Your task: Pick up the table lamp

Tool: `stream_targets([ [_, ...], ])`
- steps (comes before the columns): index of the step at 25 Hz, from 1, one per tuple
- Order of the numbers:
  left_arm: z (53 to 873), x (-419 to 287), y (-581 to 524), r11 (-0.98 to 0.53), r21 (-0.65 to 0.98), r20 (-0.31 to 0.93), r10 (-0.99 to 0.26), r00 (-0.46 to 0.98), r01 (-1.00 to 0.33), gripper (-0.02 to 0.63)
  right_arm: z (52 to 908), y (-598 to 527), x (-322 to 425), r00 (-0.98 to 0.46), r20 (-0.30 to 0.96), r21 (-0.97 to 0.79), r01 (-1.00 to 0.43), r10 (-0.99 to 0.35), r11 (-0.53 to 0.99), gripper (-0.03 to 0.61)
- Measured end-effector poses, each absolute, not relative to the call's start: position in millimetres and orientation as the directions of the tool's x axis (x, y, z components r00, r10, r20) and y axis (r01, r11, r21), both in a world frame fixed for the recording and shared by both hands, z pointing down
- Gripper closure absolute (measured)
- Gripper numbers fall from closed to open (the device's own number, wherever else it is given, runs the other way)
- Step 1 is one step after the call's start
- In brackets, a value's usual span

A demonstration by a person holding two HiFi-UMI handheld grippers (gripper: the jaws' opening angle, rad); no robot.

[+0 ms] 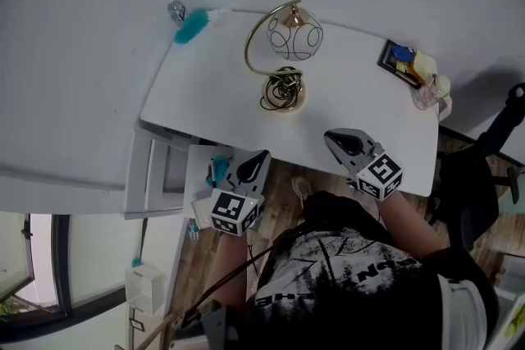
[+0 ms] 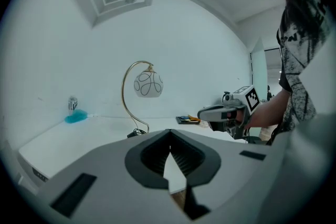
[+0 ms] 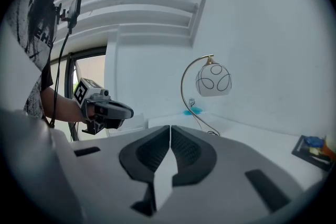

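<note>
The table lamp [image 1: 283, 53] stands on the white table [image 1: 213, 94], with a gold curved arm, a round white shade with black loops and its cord coiled at the base. It also shows in the left gripper view as the lamp [image 2: 143, 93] and in the right gripper view as the lamp [image 3: 209, 86]. My left gripper [image 1: 259, 159] is shut and empty at the table's near edge, short of the lamp. My right gripper [image 1: 335, 140] is shut and empty over the near edge, to the lamp's right. Neither touches the lamp.
A blue brush [image 1: 192, 27] and a small can [image 1: 175, 10] lie at the table's far left. A dark tray with small items [image 1: 404, 61] sits at the right end. An open drawer unit [image 1: 160, 172] is left of the table, a black chair [image 1: 492, 152] to the right.
</note>
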State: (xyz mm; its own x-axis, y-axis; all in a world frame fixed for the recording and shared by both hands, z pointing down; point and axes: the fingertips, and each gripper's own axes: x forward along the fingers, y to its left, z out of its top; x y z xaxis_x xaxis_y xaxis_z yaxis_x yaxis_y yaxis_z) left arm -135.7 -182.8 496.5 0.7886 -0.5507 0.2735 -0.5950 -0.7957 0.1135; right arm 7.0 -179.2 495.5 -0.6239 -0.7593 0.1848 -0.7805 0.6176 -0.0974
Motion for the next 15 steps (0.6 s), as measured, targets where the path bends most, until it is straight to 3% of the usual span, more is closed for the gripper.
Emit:
stream_targets([
  [15,455,-130,-322,-0.744,0.024,0.307,-0.630,0.714,-0.667,0.598,524,-307,28,-0.673,0.207,-0.142,-0.738,-0.710,0.659,0.557],
])
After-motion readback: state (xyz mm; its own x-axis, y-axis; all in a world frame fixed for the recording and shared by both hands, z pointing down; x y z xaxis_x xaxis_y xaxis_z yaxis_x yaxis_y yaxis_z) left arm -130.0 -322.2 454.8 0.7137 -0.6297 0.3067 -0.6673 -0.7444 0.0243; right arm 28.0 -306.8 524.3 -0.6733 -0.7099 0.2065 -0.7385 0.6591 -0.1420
